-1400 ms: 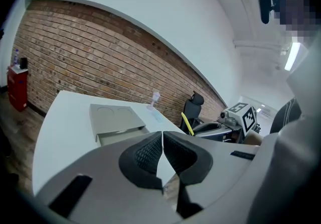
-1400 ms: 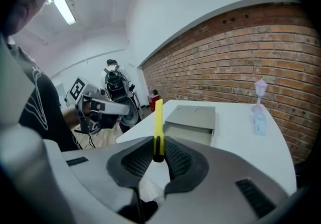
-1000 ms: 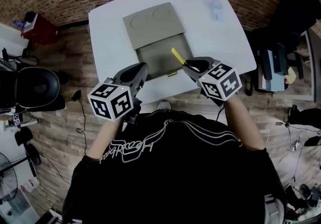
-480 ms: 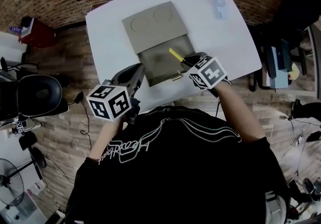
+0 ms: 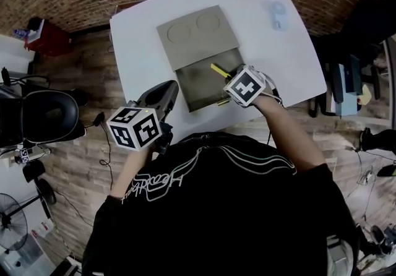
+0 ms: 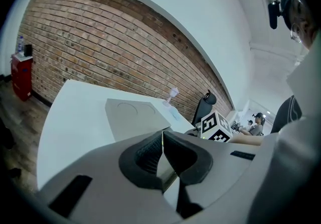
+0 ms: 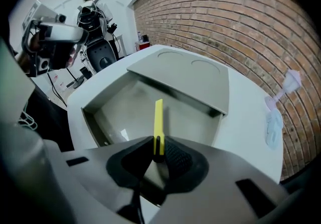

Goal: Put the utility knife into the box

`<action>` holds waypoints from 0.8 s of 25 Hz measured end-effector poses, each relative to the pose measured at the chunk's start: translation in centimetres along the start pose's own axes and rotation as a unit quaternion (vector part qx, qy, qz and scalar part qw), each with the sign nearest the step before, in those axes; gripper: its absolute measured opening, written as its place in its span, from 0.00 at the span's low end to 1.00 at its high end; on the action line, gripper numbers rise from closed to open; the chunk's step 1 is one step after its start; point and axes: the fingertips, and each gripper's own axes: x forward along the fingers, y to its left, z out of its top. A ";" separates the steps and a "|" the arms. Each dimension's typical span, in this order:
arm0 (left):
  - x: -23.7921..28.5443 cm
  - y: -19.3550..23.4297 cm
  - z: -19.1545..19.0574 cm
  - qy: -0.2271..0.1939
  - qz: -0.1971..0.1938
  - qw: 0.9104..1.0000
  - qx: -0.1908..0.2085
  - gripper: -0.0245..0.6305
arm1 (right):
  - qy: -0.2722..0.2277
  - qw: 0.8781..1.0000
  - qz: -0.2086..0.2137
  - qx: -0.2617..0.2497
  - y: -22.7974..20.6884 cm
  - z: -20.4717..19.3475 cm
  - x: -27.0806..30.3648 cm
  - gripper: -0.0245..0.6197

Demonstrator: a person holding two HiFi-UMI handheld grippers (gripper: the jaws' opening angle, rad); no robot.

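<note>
Head view: hand-held gripper (image 5: 230, 75) on knife (image 5: 218, 70)

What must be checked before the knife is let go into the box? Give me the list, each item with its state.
1. Right gripper shut on the utility knife, pads pinching its yellow body: ok.
2. Knife over the inside of the box, not over its rim: ok.
3. Lid folded back, opening uncovered: ok.
4. Box floor under the knife free of other things: ok, nothing shows there.
5. Blade drawn in: cannot tell, only the yellow body shows.
6. Left gripper shut, empty, off to the side of the box: ok.
</note>
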 end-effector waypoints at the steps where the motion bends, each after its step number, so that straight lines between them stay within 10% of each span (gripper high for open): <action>1: 0.0 0.2 0.1 -0.001 0.001 1.000 -0.001 0.09 | 0.007 1.000 0.000 -0.004 0.0 0.0 0.2 0.14; 17: -0.5 1.8 0.7 -0.010 0.012 1.000 -0.014 0.09 | 0.061 0.998 -0.001 -0.027 0.4 -1.5 1.6 0.16; 20: -0.6 1.7 0.8 -0.013 0.009 1.000 -0.014 0.09 | 0.048 0.999 0.009 -0.012 1.0 -1.3 0.7 0.30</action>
